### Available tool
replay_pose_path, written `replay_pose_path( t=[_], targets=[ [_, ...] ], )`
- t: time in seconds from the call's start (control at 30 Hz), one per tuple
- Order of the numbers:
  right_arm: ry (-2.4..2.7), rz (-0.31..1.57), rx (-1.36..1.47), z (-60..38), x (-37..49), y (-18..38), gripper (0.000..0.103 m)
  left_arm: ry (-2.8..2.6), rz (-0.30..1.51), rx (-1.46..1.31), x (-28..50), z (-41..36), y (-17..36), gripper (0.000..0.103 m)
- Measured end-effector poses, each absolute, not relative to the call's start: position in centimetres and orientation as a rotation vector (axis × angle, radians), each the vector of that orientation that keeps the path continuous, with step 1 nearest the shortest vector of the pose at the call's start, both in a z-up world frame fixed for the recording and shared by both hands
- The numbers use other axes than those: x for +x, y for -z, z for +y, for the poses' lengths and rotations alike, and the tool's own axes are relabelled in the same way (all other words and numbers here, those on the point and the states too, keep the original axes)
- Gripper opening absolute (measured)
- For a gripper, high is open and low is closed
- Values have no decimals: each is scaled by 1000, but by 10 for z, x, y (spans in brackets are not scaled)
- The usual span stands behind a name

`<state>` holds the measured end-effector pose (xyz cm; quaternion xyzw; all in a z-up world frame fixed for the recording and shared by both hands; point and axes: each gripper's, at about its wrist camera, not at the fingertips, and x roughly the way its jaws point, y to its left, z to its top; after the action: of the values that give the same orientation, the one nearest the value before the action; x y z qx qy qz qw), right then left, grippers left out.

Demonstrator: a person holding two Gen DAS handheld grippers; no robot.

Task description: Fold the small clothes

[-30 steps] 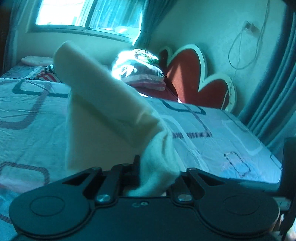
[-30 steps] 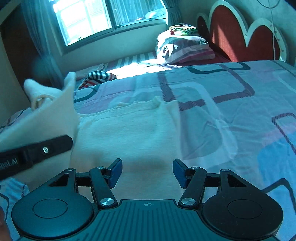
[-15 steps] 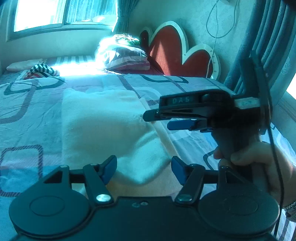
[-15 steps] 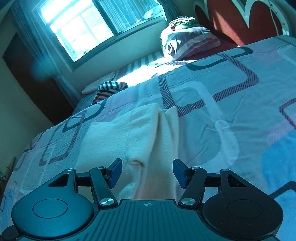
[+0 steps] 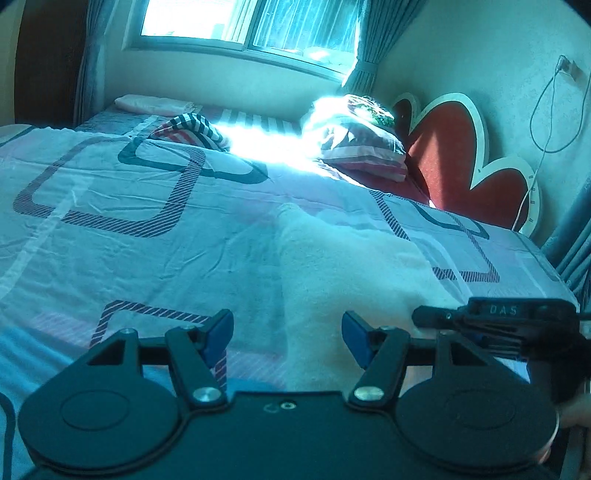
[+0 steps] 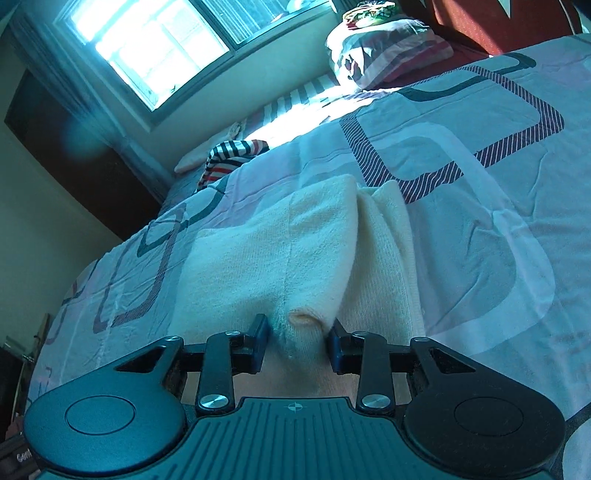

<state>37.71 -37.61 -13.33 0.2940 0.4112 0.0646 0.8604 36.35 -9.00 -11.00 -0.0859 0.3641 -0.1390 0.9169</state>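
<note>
Letting go on the left, pinching in on the right!
The left gripper, which had carried the cream garment a second earlier, hung with jaws apart and empty; the right gripper had narrowed around a bunched fold, grip not surely closed. The garment lay folded over at the bed's near edge, one fold seemingly done; pillows, heart headboard and a sunlit window beyond.
</note>
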Motion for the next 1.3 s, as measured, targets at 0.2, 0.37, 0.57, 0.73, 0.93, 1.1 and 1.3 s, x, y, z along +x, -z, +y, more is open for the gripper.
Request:
replay_pose_path(
  t=[0.2, 0.37, 0.57, 0.73, 0.93, 1.1, 1.3],
  targets=[
    [-157, 861, 630, -375, 380, 132, 20, 281, 762, -166, 385, -104, 122, 63],
    [-144, 780, 511, -370, 370, 114, 16, 294, 759, -133, 391, -113, 127, 65],
    [-91, 769, 459, -387, 352, 109, 16, 357, 756, -124, 388, -130, 123, 64],
    [-35, 831, 470, -396, 348, 136, 16, 385, 826, -131, 392, -141, 140, 66],
    [-67, 834, 518, -409, 334, 120, 26, 361, 824, -150, 394, -134, 144, 66],
    [-75, 892, 556, -409, 303, 124, 29, 370, 823, -162, 393, -130, 145, 65],
    [-44, 938, 551, -400, 279, 138, 28, 378, 827, -156, 394, -127, 145, 65]
  ],
)
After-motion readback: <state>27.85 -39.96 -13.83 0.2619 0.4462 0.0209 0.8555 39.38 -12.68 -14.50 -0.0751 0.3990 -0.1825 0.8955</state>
